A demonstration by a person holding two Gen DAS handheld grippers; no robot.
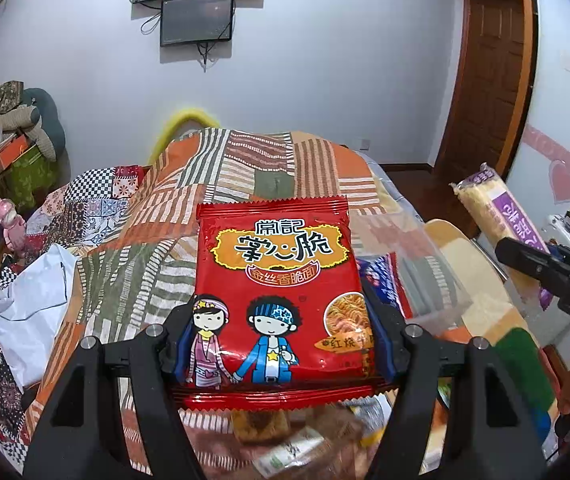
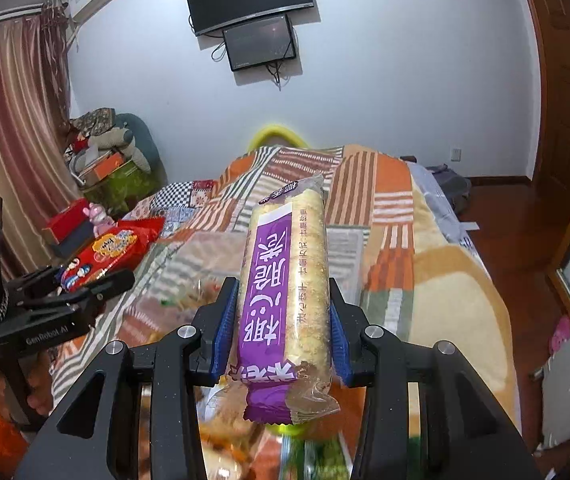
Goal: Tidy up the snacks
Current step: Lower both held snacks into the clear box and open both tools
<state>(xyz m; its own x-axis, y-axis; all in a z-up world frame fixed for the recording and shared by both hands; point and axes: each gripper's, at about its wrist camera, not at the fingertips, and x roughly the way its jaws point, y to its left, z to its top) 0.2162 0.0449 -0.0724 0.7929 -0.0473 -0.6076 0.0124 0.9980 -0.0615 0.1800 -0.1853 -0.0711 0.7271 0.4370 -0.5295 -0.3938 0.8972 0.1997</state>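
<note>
My left gripper [image 1: 281, 332] is shut on a red crispy-noodle snack packet [image 1: 277, 276] with two cartoon children, held flat above the bed. My right gripper [image 2: 283, 320] is shut on a long purple-labelled rice-cracker pack [image 2: 285, 288], held lengthwise along the fingers. The purple pack [image 1: 501, 216] and the right gripper [image 1: 553, 272] show at the right of the left wrist view. The red packet [image 2: 113, 248] and the left gripper [image 2: 69, 288] show at the left of the right wrist view. Blurred loose snacks [image 1: 285, 440] lie below both grippers.
A bed with a striped orange patchwork quilt [image 2: 365, 200] fills the middle. A clear plastic box [image 1: 417, 264] sits on it. White bag [image 1: 25, 304] and red box [image 2: 69, 220] lie at the left. A wooden door [image 1: 489, 80] and floor are at the right.
</note>
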